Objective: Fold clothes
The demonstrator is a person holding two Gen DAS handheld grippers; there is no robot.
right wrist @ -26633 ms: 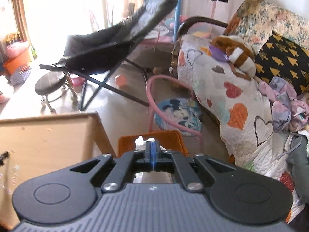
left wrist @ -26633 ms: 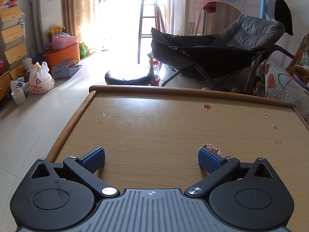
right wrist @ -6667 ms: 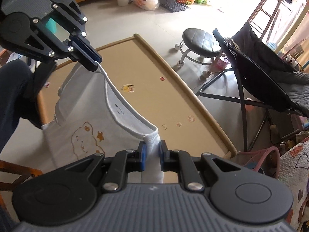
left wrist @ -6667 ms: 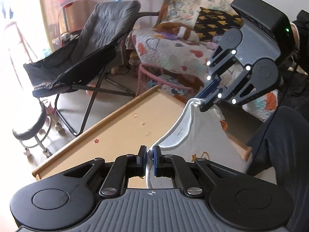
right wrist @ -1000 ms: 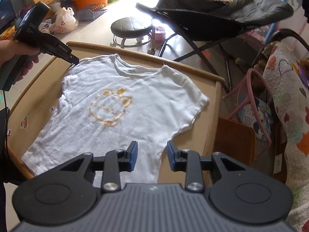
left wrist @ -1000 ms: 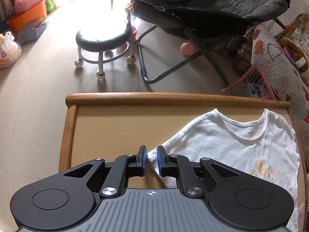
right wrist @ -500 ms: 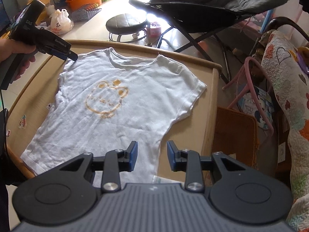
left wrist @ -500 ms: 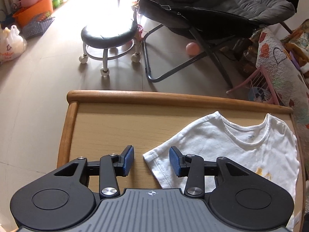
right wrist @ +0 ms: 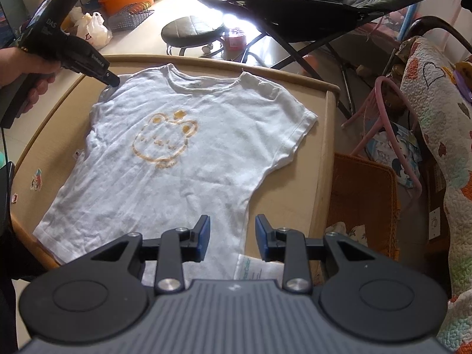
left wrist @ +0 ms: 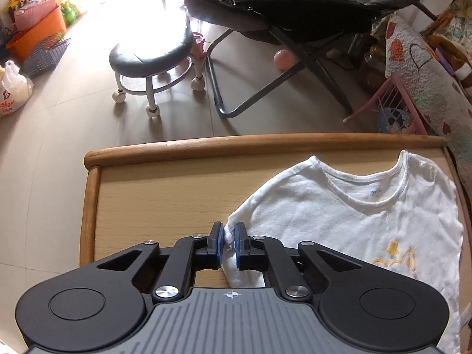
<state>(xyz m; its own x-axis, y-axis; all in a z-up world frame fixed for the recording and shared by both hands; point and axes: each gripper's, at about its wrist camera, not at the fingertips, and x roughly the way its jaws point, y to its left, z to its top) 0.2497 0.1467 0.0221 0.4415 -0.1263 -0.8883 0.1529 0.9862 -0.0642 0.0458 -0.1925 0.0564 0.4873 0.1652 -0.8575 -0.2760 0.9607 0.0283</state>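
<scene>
The shirt (right wrist: 183, 159) lies flat, print up, on the table (right wrist: 321, 159). It is thin, limp cloth, best held by edges. Left gripper (left wrist: 227, 243) pinches a sleeve; right gripper (right wrist: 232, 237) hovers wide by the hem.

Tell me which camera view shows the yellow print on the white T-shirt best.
The right wrist view: the whole yellow print, an animal face, lies unobstructed on the white T-shirt. The left wrist view shows only part of it, by the left gripper.
</scene>
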